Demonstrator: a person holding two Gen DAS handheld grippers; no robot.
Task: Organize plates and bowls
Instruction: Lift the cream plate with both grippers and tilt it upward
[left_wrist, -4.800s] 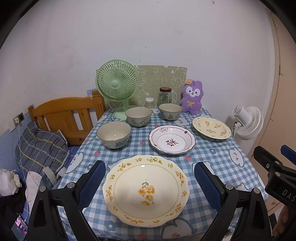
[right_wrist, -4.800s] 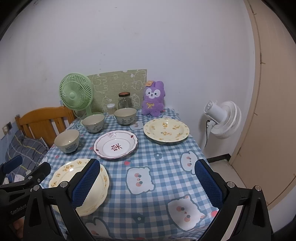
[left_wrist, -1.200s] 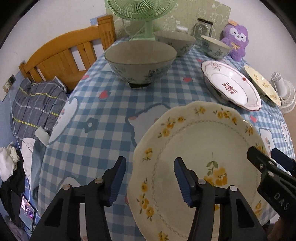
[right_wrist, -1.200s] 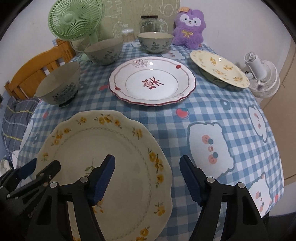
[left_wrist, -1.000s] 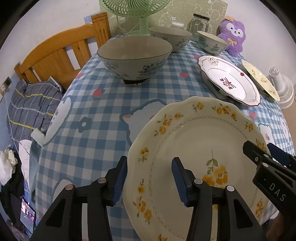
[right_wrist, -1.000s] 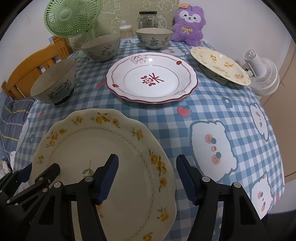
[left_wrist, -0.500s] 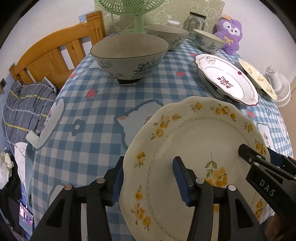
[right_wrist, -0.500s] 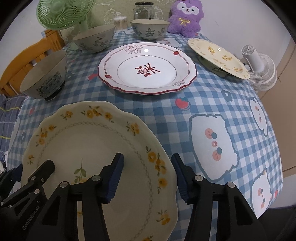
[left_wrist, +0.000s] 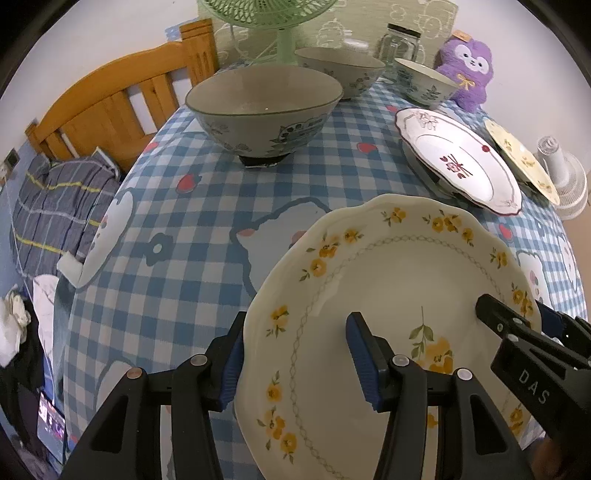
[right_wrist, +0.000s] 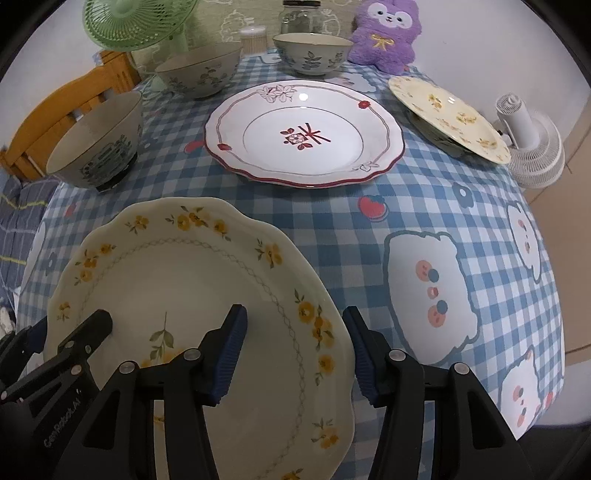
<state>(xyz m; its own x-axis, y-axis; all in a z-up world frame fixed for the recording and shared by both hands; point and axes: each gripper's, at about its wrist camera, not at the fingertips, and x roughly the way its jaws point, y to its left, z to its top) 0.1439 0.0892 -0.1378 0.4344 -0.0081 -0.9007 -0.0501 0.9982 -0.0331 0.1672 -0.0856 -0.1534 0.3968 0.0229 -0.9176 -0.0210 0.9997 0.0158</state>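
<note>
Across the checked tabletop nothing has shifted in the last second except at the near yellow-flowered plate, which lies at the front edge. Over that second both tools settled onto its rim from opposite sides. The left gripper has its jaws clenched over the plate's left rim, one pad against the outer edge and the other on the face. The right gripper straddles the right rim with its jaws closing; whether its pads bear yet I cannot tell. That suggests a two-handed lift is about to start, probably toward another plate for stacking.

The plate overhangs the front edge, so a slip there would likely drop it to the floor. Open cloth lies ahead and to the right. The red-rimmed plate is well apart, the far yellow-flowered plate reaches the right edge, and the nearest bowl stands clear on the left
</note>
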